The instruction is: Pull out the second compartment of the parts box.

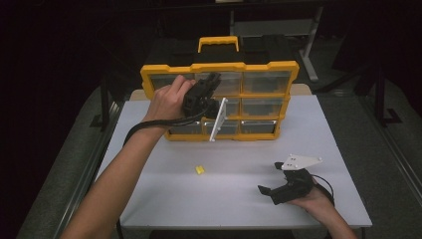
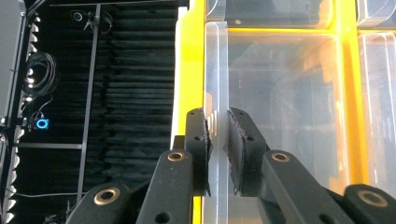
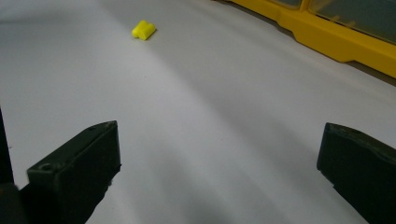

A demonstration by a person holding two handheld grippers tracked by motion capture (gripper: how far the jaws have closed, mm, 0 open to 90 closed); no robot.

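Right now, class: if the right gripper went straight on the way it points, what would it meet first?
Probably the small yellow piece on the white table, ahead and left of the right gripper; depth is unclear.

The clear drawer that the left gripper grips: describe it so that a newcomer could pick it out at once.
Find the yellow organiser standing upright at the table's far edge. Its clear drawer sits in the top row, leftmost. Unlike its neighbours, the left gripper pinches its front lip.

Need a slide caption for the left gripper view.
Left gripper shut on the clear drawer's front tab in the yellow organizer.
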